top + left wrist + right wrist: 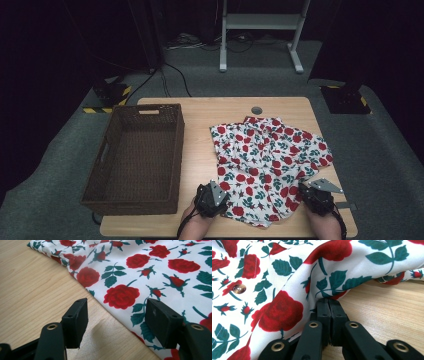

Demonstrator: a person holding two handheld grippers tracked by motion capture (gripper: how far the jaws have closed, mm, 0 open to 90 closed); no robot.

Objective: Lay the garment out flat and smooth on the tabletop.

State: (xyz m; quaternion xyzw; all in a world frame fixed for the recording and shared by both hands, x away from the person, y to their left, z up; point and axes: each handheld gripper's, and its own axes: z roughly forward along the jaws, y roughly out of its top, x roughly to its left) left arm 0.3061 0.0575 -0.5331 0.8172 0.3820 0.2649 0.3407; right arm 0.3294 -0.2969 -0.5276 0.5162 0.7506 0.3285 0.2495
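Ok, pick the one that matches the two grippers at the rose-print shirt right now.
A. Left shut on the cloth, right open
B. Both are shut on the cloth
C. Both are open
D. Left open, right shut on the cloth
D: the left gripper has its jaws spread over the edge of the rose-print shirt, while the right gripper has its jaws pressed together on a fold of it.

A white shirt (267,167) printed with red roses and green leaves lies crumpled and partly spread on the right half of the frame in the high view, on pale wood. Its near edge is rumpled into folds; 1 small brown button (239,288) shows at left in the right gripper view.
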